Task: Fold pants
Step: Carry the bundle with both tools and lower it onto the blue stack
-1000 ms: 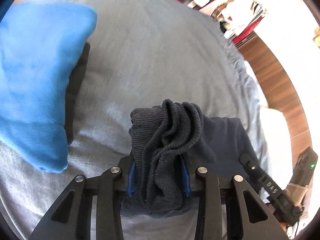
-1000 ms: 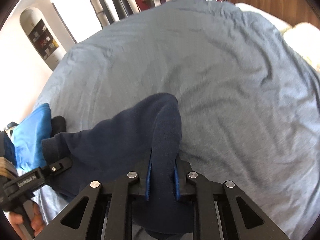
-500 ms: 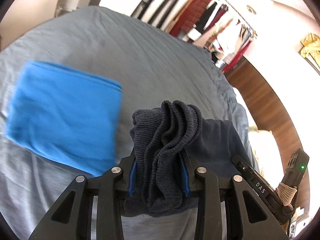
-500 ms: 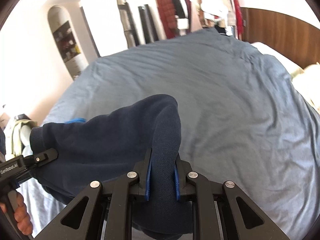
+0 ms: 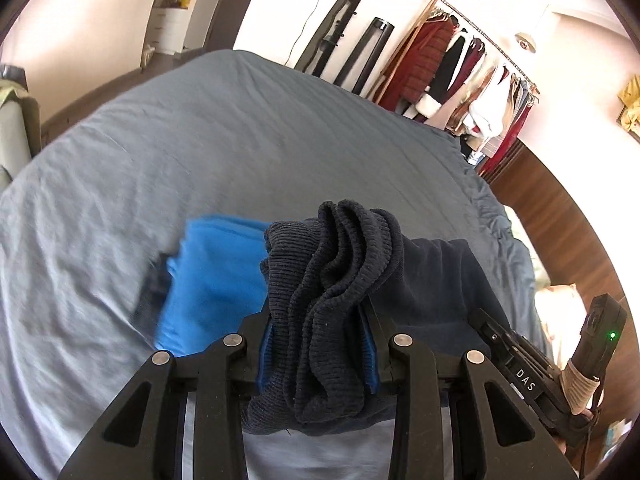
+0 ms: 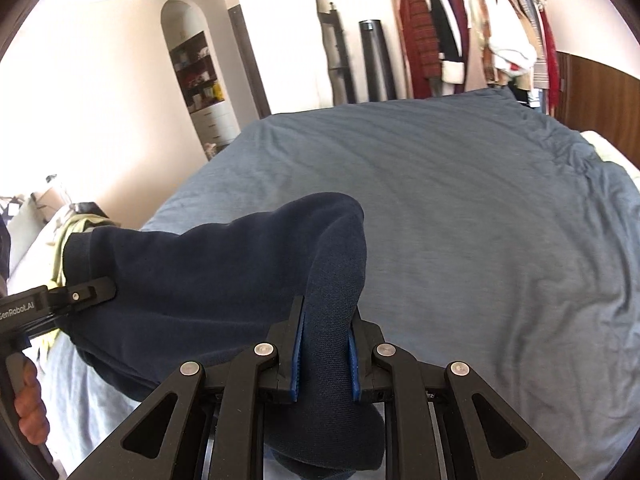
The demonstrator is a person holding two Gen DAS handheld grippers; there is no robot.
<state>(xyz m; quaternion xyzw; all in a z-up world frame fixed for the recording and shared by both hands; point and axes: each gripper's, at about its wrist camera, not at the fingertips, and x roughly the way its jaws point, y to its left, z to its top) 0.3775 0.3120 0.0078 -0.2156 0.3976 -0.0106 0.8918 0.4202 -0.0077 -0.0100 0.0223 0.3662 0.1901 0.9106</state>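
both claws, left claw [image 5: 318,344] and right claw [image 6: 325,354], are clamped on the pants [image 6: 224,280], lifted over the bed [image 6: 480,220]; next, lay them flat.

Left wrist cam: rides the left gripper [image 5: 318,344], close above the bed [image 5: 240,152], angled down twd clothes rail [image 5: 460,68]. Right wrist cam: same tilt, facing the rail [image 6: 472,32]. Both views share bed [image 6: 480,200], rail, navy pants [image 5: 332,292] [image 6: 220,280].
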